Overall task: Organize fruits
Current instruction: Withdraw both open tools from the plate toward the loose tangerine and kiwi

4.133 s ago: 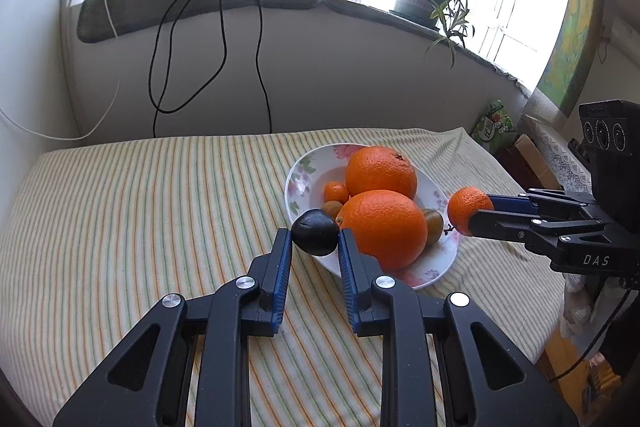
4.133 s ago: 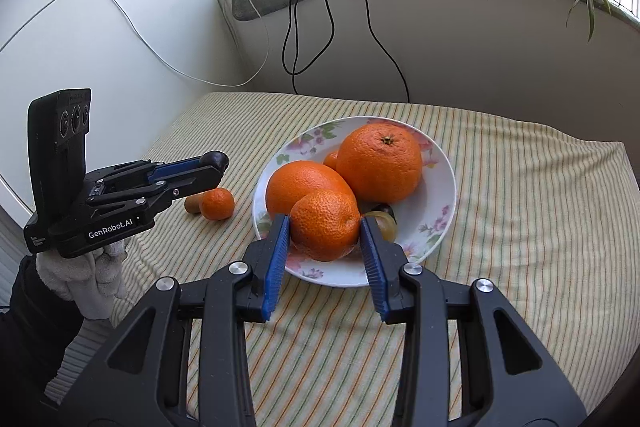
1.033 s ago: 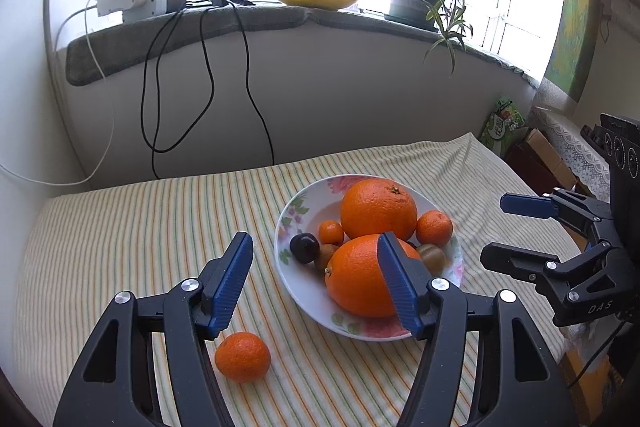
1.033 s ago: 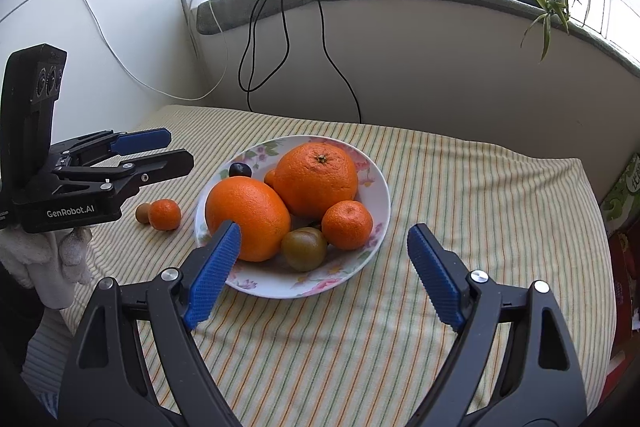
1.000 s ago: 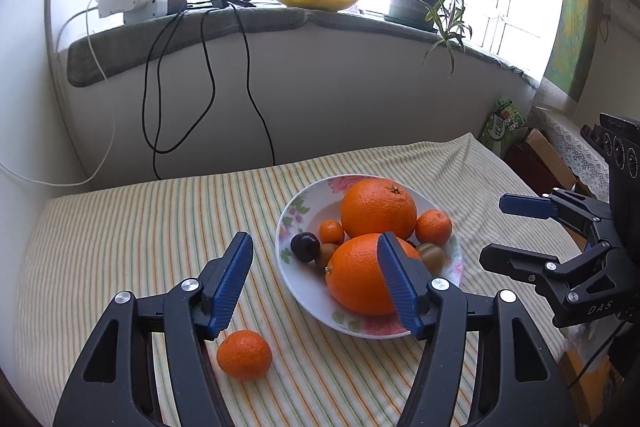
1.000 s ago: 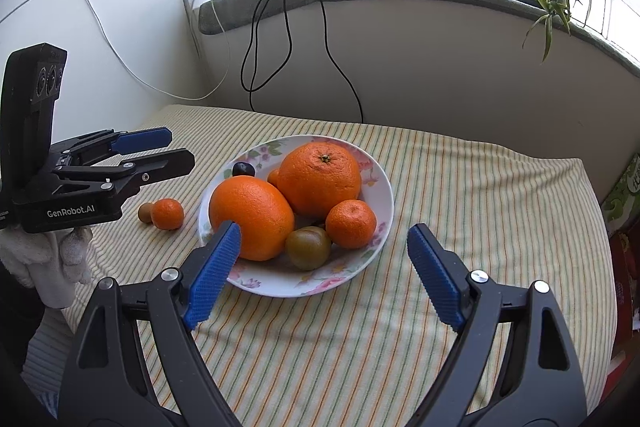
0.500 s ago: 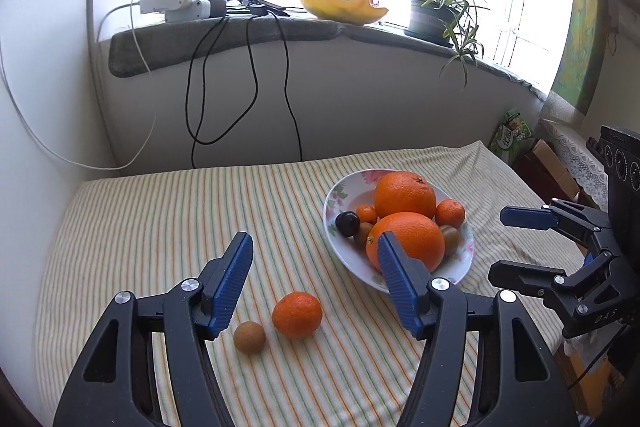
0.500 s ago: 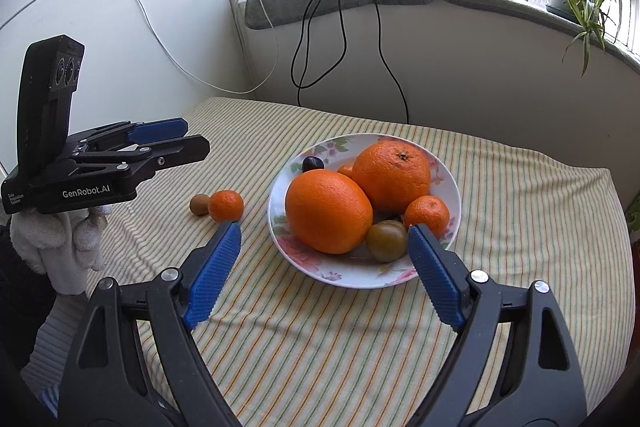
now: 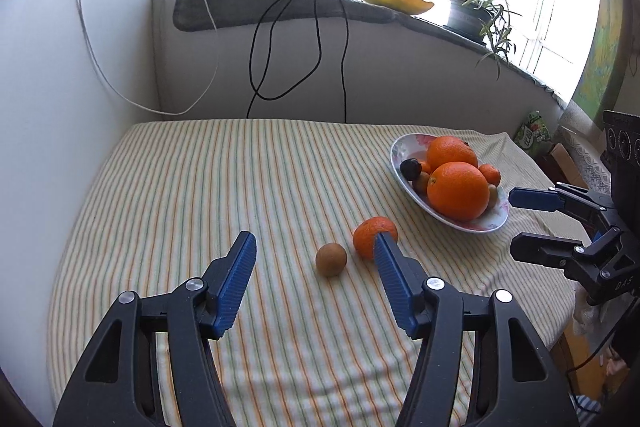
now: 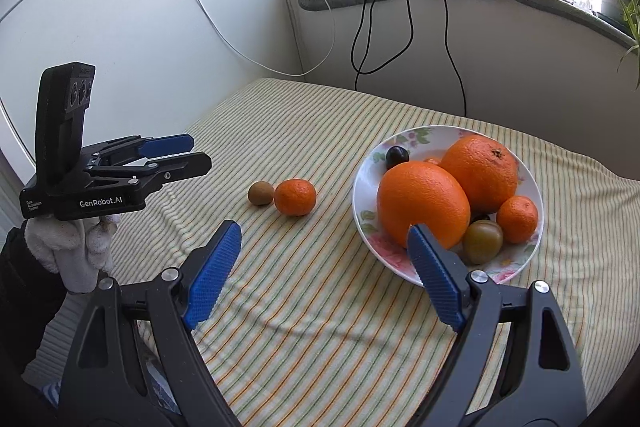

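Kiwi [image 9: 331, 259] and mandarin [image 9: 374, 236] on the cloth ahead of downward-tilted left gripper [image 9: 314, 269], jaws empty, closing.

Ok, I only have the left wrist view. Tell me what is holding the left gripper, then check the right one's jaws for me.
Observer: A white-gloved hand grips the left gripper from below. Its jaws are closing with nothing between them.
Operator: Now the right one.
Observer: The right gripper has its jaws spread wide over bare striped cloth, holding nothing.
Operator: Describe the plate's side facing it.
Observer: At that edge of the plate lies an olive-green round fruit, beside the small mandarin. Your view shows only a sliver of it.
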The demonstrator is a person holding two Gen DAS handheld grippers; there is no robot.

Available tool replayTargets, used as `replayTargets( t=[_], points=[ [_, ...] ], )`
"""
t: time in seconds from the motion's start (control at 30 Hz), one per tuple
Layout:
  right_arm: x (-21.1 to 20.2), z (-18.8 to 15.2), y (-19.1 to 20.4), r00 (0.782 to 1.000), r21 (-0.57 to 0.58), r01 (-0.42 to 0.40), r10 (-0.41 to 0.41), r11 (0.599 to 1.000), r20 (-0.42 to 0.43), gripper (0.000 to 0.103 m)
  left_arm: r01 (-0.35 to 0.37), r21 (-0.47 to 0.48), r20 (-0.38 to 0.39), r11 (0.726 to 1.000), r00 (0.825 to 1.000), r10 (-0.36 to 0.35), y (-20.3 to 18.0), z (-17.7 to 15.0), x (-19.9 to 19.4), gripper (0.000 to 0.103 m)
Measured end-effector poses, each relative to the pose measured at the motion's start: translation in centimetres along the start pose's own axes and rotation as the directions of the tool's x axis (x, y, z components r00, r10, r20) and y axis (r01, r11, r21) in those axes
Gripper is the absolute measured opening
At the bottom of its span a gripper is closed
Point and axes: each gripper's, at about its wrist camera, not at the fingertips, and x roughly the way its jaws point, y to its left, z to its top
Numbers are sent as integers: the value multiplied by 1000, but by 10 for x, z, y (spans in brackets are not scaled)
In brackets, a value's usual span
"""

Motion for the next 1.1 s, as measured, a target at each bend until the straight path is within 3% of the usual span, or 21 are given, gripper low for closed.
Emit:
replayTargets(
  t=[0.33,1.1],
  points=[
    [18,3,19,999,-9,-42,42,999,-34,81,4,-27,-22,1000,1000,-4,10,-18,-1,57],
    [49,2,31,996,19,-41,43,999,-83,63,11,-39,-41,999,999,-13,11,-22,9,57]
  ],
)
